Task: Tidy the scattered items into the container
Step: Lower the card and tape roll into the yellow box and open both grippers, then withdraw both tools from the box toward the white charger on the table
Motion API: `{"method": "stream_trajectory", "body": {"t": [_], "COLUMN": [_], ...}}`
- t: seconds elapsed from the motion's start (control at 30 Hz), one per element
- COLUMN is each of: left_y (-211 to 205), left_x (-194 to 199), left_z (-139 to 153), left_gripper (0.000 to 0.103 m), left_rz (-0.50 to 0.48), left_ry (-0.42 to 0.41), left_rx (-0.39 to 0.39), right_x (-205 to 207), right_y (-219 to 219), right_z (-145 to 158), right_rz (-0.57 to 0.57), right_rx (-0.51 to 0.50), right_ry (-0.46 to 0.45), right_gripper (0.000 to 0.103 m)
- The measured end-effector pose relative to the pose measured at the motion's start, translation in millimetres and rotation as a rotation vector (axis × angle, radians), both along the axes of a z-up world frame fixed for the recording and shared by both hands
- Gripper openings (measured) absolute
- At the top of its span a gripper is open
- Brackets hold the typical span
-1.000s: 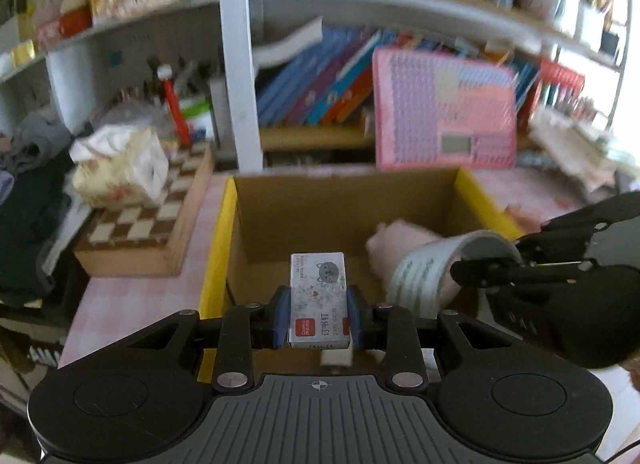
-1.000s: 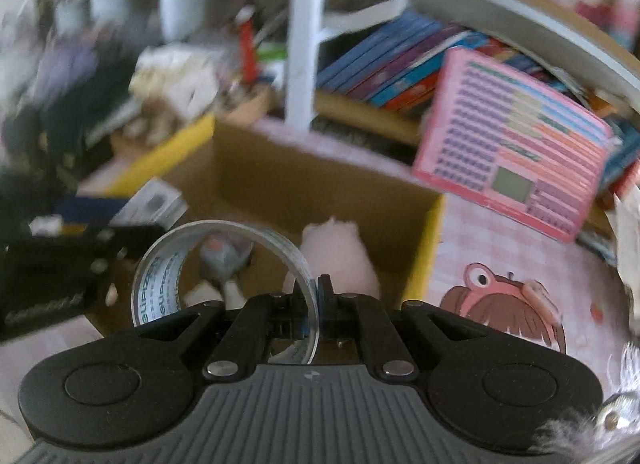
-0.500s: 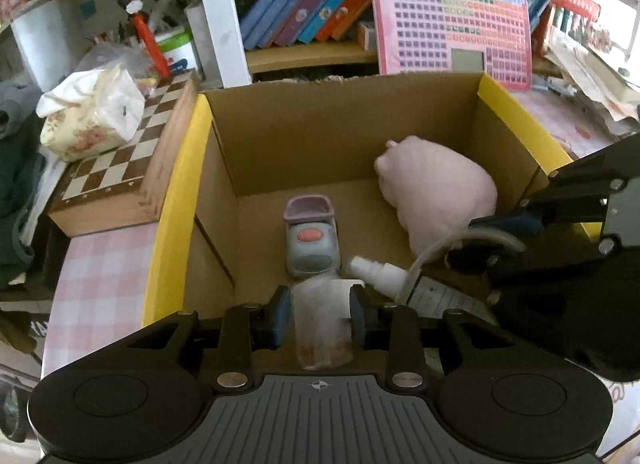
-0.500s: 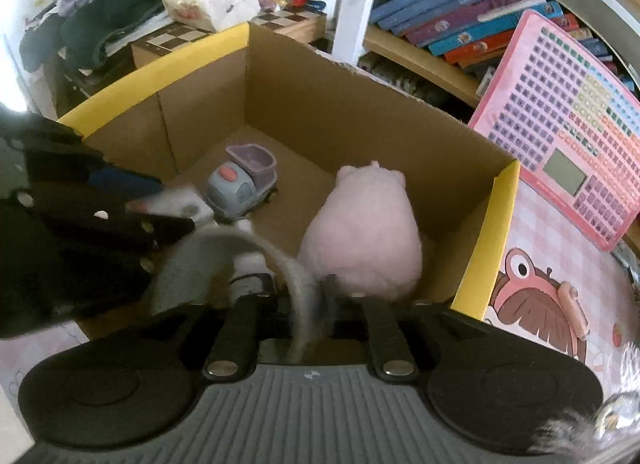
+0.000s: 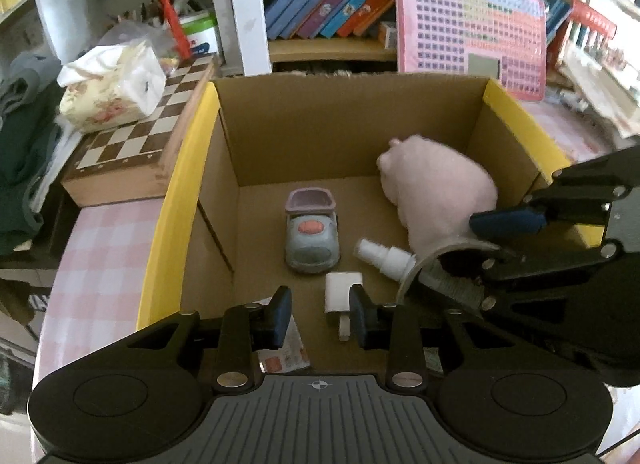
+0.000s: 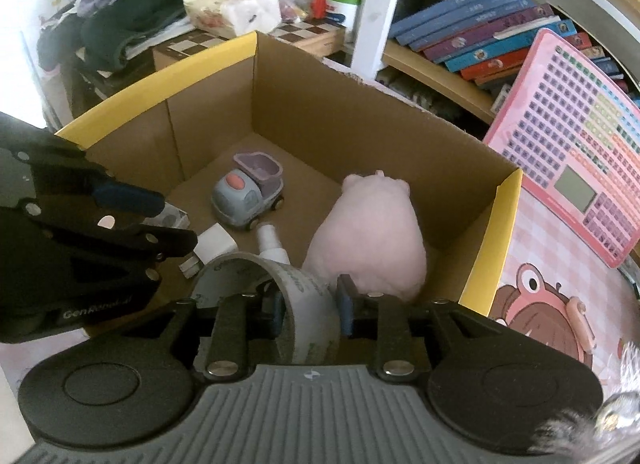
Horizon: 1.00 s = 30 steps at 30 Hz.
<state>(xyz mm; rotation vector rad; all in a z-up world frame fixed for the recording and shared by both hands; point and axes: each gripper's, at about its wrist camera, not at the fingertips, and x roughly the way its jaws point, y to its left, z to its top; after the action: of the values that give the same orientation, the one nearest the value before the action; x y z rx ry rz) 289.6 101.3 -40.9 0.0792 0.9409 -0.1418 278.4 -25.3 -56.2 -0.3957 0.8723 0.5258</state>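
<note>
A cardboard box with yellow flaps (image 5: 184, 200) (image 6: 496, 248) holds a pink plush (image 5: 436, 192) (image 6: 372, 240), a grey toy car (image 5: 312, 236) (image 6: 246, 196), a white spray bottle (image 5: 384, 256) (image 6: 272, 244) and a white charger (image 5: 340, 292) (image 6: 214, 242). My left gripper (image 5: 320, 316) is open above the box; a tissue packet (image 5: 284, 352) lies below its left finger. My right gripper (image 6: 308, 308) is open, its jaws apart around the clear tape roll (image 6: 280, 296) (image 5: 436, 260), low inside the box.
A chessboard box (image 5: 128, 144) with a tissue pack (image 5: 112, 92) stands left of the carton. A pink keyboard toy (image 5: 472, 28) (image 6: 572, 148) leans on the bookshelf behind. Clothes (image 6: 120, 20) pile at far left. The tablecloth is pink check (image 5: 100, 260).
Both grippers have moved down into the box and opened. The left let go of the tissue packet, which now lies on the box floor. The right's jaws have parted around the tape roll.
</note>
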Motion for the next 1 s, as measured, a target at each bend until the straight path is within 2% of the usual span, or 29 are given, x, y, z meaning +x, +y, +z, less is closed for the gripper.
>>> {"method": "stream_trajectory", "body": {"t": [0.07, 0.2, 0.27, 0.33, 0.4, 0.6, 0.7, 0.9, 1.0], "left_y": [0.7, 2.9, 2.5, 3.6, 6.8, 12.0, 8.0, 0.9, -1.3], "left_x": [-5.7, -21.4, -29.7, -37.4, -47.9, -91.3, -117.8, -160.2, -179.4], "left_z": [6.1, 21.2, 28.6, 36.4, 46.7, 74.5, 83.5, 83.6, 77.6], "left_gripper": [0.036, 0.044, 0.059, 0.061, 0.063, 0.068, 0.071, 0.074, 0.077], "left_rz": [-0.017, -0.017, 0.001, 0.004, 0.017, 0.022, 0.013, 0.006, 0.001], "left_ry": [-0.027, -0.083, -0.121, -0.158, -0.201, -0.314, -0.353, -0.358, -0.348], "left_rx": [0.0, -0.019, -0.01, -0.023, -0.05, -0.107, -0.106, -0.098, -0.087], "right_x": [-4.3, -11.2, -17.0, -23.6, -31.5, -72.0, -96.9, -147.8, -174.3], "right_y": [-1.9, -6.5, -10.2, -15.1, -21.4, -48.1, -57.9, -71.0, -76.0], "right_z": [7.4, 23.9, 32.8, 43.2, 54.9, 86.1, 95.0, 97.0, 90.6], "right_rz": [0.006, -0.005, -0.013, -0.025, -0.033, -0.093, -0.126, -0.211, -0.273], "right_rx": [0.028, 0.052, 0.061, 0.077, 0.105, 0.184, 0.215, 0.29, 0.298], "right_ry": [-0.017, -0.03, -0.051, -0.078, -0.103, -0.168, -0.198, -0.223, -0.269], "right_gripper": [0.043, 0.044, 0.046, 0.054, 0.057, 0.06, 0.06, 0.061, 0.068]}}
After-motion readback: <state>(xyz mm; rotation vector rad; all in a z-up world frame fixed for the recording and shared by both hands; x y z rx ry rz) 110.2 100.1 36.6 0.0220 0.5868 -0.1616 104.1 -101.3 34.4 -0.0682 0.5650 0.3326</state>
